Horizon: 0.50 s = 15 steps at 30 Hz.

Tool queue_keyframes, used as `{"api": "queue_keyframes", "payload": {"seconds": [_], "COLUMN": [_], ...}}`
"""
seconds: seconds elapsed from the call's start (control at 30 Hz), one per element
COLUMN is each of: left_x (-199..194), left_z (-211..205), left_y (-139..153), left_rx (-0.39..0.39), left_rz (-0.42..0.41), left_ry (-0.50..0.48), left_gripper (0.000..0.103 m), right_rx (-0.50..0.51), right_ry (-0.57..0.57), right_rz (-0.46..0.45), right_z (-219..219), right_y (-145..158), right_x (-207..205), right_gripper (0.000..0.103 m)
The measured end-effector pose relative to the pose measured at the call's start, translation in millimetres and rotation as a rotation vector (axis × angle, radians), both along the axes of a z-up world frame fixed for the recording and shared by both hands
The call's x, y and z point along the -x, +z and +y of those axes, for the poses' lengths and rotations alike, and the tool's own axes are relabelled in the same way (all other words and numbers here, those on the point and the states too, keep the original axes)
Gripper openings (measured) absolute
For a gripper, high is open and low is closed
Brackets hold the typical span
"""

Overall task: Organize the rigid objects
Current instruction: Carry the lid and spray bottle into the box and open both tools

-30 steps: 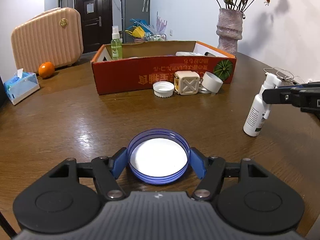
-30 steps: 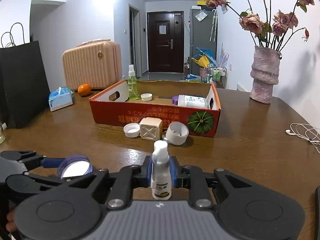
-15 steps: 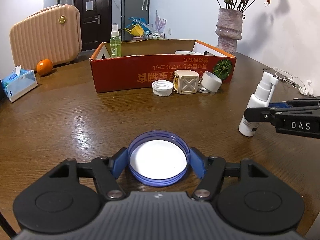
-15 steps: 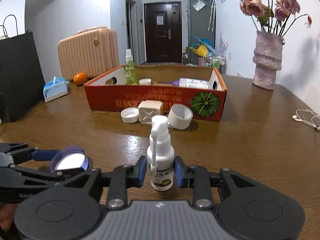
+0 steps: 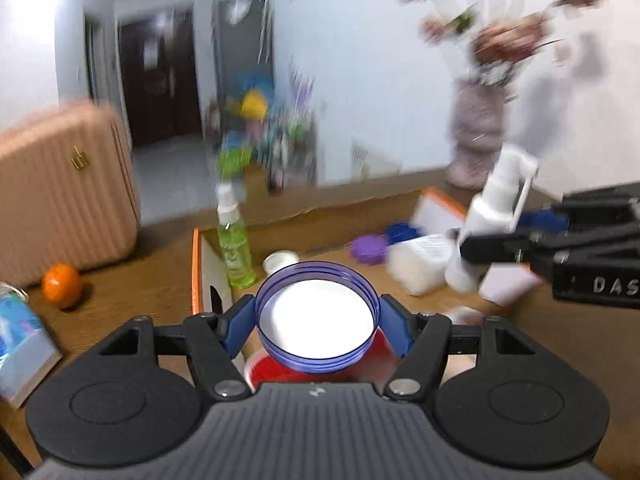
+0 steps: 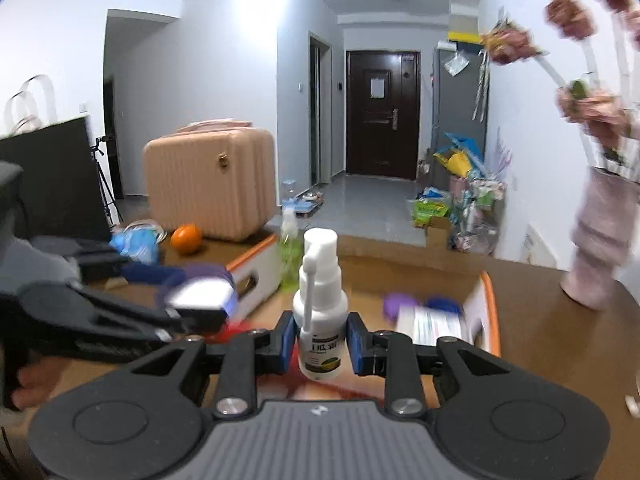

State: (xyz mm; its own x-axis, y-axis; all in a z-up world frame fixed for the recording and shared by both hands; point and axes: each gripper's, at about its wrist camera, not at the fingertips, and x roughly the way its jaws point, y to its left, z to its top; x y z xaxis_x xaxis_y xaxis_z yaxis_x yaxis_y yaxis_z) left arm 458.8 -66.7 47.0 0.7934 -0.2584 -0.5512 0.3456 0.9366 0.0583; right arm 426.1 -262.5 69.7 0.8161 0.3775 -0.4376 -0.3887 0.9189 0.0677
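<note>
Grippers [image 5: 316,326] [image 6: 321,340] clamp lid [image 5: 316,320] and spray bottle [image 6: 320,308] above wooden table [image 6: 560,340], hallway beyond.

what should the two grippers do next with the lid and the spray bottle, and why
Probably lower both into the cardboard box and then let go. The left gripper holds the blue lid above the box's near wall, the right gripper holds the white spray bottle upright over the box, and other small items already lie inside it.

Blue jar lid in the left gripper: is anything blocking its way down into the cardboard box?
Nothing visible blocks it. The blue jar lid hangs over the cardboard box; the green spray bottle stands off to the left.
</note>
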Motion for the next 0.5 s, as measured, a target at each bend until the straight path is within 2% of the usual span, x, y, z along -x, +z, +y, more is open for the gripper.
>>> {"api": "queue_keyframes", "payload": {"seconds": [0.1, 0.17, 0.27, 0.43, 0.5], "left_x": [-86.4, -121.6, -159.0, -174.9, -175.0], "left_z": [-6.9, -12.2, -17.0, -13.1, -12.9], "left_y": [-13.8, -25.1, -42.7, -54.0, -54.9], "left_rx": [-0.031, -0.069, -0.129, -0.168, -0.174], "left_rz": [0.156, 0.203, 0.277, 0.313, 0.302], "left_ry": [0.060, 0.082, 0.100, 0.092, 0.067], "left_gripper": [0.068, 0.068, 0.068, 0.070, 0.074], "right_rx": [0.008, 0.028, 0.065, 0.141, 0.163], "right_ry": [-0.010, -0.034, -0.069, -0.054, -0.052], "right_rz": [0.092, 0.159, 0.244, 0.289, 0.309], "right_z": [13.5, 24.1, 39.9, 62.6, 67.4], "right_y": [0.3, -10.3, -29.8, -56.9, -66.2], "right_x": [-92.4, -147.0, -206.6, -240.3, -247.1], "right_gripper": [0.026, 0.026, 0.026, 0.026, 0.027]}}
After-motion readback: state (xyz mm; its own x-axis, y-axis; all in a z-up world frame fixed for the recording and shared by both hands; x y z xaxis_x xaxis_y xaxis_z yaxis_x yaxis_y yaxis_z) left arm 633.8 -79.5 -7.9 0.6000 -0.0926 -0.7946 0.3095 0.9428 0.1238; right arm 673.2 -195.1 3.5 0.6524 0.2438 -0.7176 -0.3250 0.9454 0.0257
